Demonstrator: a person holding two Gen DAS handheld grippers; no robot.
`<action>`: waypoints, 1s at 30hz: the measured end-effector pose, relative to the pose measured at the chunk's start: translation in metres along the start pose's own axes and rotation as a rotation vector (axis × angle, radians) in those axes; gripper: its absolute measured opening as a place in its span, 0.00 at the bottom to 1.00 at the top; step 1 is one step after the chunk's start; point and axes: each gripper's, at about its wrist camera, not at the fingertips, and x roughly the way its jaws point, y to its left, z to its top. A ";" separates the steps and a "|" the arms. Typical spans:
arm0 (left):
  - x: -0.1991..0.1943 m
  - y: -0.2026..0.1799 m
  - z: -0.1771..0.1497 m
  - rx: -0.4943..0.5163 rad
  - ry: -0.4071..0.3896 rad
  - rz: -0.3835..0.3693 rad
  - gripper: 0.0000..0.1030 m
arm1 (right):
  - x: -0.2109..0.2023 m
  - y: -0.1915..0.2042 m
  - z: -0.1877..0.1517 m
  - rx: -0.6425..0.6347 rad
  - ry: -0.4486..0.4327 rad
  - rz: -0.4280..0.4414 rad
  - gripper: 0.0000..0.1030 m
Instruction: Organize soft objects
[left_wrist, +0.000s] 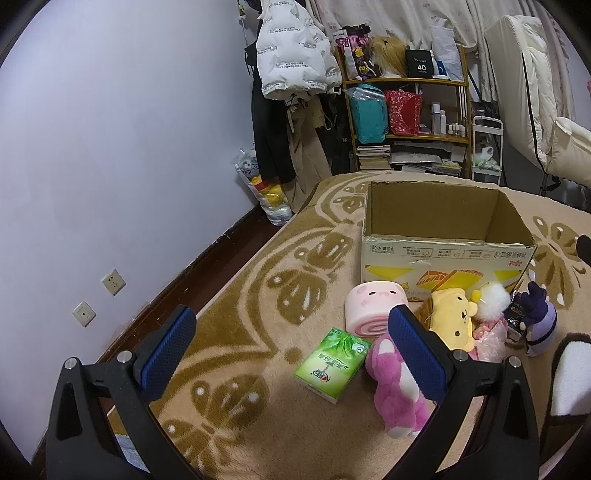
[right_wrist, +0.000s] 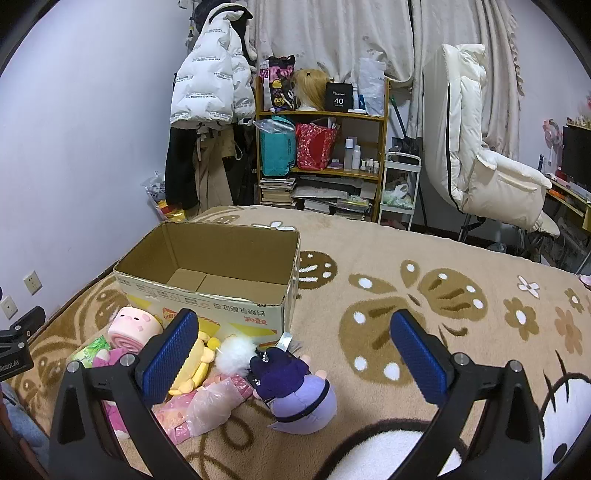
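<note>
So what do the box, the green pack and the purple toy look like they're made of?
Box: corrugated cardboard, matte brown inside, printed outside, with ragged cut edges. Green pack: glossy printed plastic wrap, likely tissues, judging by its sheen and soft corners. Purple toy: plush fabric, fuzzy and matte.

Pink bear plush (left_wrist: 397, 391) part hidden behind left gripper's right jaw.

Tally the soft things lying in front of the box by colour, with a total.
Pink: 3, the roll cushion, the plush bear, the plastic-wrapped packet
Yellow: 1, the plush
White: 1, the pompom
Purple: 1, the doll
Green: 1, the tissue pack
Total: 7
</note>
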 end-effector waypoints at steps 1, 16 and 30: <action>0.000 0.001 -0.002 0.002 -0.002 0.002 1.00 | 0.000 0.000 -0.001 -0.001 0.000 0.000 1.00; 0.002 0.000 -0.003 0.005 -0.002 0.001 1.00 | 0.001 0.000 -0.002 -0.001 0.003 -0.001 1.00; -0.001 -0.003 -0.001 0.013 -0.008 0.001 1.00 | 0.002 0.001 -0.003 0.000 0.003 -0.001 1.00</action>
